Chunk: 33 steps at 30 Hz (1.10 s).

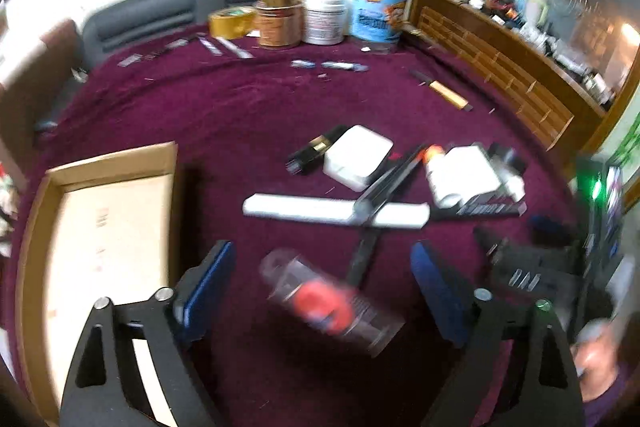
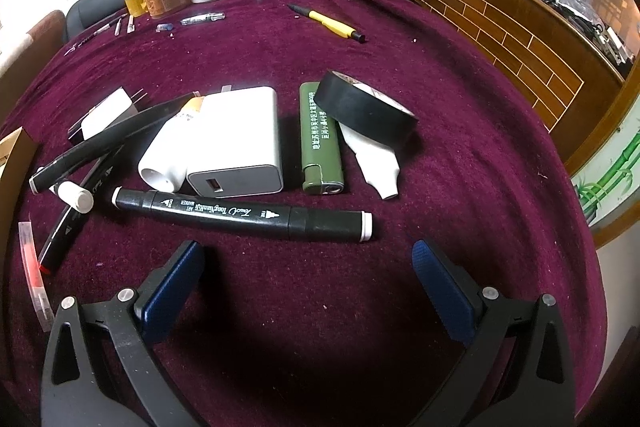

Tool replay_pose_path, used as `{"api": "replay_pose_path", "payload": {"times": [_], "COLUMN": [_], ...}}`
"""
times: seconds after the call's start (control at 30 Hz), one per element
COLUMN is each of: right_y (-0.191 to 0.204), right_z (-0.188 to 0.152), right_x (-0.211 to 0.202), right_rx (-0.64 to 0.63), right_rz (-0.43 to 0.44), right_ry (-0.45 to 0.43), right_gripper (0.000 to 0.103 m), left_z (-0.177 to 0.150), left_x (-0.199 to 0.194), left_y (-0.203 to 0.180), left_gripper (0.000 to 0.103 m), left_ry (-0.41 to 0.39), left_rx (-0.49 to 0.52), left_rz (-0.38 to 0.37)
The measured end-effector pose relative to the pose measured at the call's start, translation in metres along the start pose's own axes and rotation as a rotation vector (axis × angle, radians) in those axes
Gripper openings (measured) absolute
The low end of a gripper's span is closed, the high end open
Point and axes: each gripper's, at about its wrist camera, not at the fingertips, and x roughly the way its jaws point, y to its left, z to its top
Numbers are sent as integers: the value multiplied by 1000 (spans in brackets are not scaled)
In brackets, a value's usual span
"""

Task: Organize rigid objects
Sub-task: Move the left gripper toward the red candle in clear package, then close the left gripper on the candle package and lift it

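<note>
My left gripper [image 1: 322, 283] is open over the purple cloth; a clear plastic case with a red part [image 1: 328, 305] lies blurred between its fingers, untouched as far as I can tell. An open cardboard box [image 1: 108, 227] sits to its left. Beyond lie a white stick [image 1: 332, 210], black markers and a white charger [image 1: 358, 157]. My right gripper [image 2: 308, 281] is open and empty, just short of a black marker [image 2: 244, 213]. Behind the marker are a white charger [image 2: 240, 143], a white bottle [image 2: 168, 155], a green lighter [image 2: 320, 139] and a black tape roll [image 2: 364, 107].
Jars, tubs and tape rolls [image 1: 324, 15] stand at the table's far edge. A yellow pen [image 2: 328, 23] and small blades [image 2: 120, 25] lie on the far cloth. More black markers [image 2: 80, 163] lie at the left. A wooden partition [image 2: 500, 39] runs along the right.
</note>
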Motion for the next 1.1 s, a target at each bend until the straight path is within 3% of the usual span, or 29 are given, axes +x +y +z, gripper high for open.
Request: {"api": "replay_pose_path", "payload": {"times": [0.07, 0.23, 0.27, 0.3, 0.33, 0.37, 0.4, 0.47, 0.57, 0.7, 0.8, 0.93, 1.03, 1.1], "right_y": [0, -1, -1, -2, -2, -2, -2, -3, -5, -16, -32, -42, -41, -40], "right_z": [0, 0, 0, 0, 0, 0, 0, 0, 0, -1, -2, -2, -1, -1], "right_x": [0, 0, 0, 0, 0, 0, 1, 0, 0, -5, -9, -10, -9, -9], "right_rx": [0, 6, 8, 8, 8, 8, 9, 12, 21, 75, 156, 202, 202, 195], "right_rz": [0, 1, 2, 3, 4, 5, 7, 10, 21, 83, 136, 198, 200, 189], "right_ry": [0, -1, -1, -1, -1, -1, -1, -2, -4, -21, -44, -53, -54, -53], "right_gripper": [103, 103, 103, 103, 103, 103, 103, 103, 103, 103, 103, 103, 103, 103], "left_z": [16, 28, 28, 25, 19, 10, 4, -9, -12, -11, -14, -23, -40, -47], "left_x": [16, 70, 68, 70, 72, 74, 67, 52, 20, -9, -2, 4, 16, 18], "left_y": [-2, -16, -19, -23, -26, -29, -34, -41, -35, -17, 1, 31, 34, 27], "left_gripper": [84, 75, 70, 65, 47, 42, 42, 41, 41, 45, 45, 45, 45, 47], "left_ry": [30, 172, 152, 192, 255, 303, 277, 299, 245, 152, 152, 171, 205, 177], "left_rx": [-23, 11, 31, 56, 63, 73, 121, 175, 158, 134, 52, -148, -192, -154], "left_rz": [-66, -36, -30, -56, -120, -152, -124, -124, -176, -113, -83, -37, -28, -5]}}
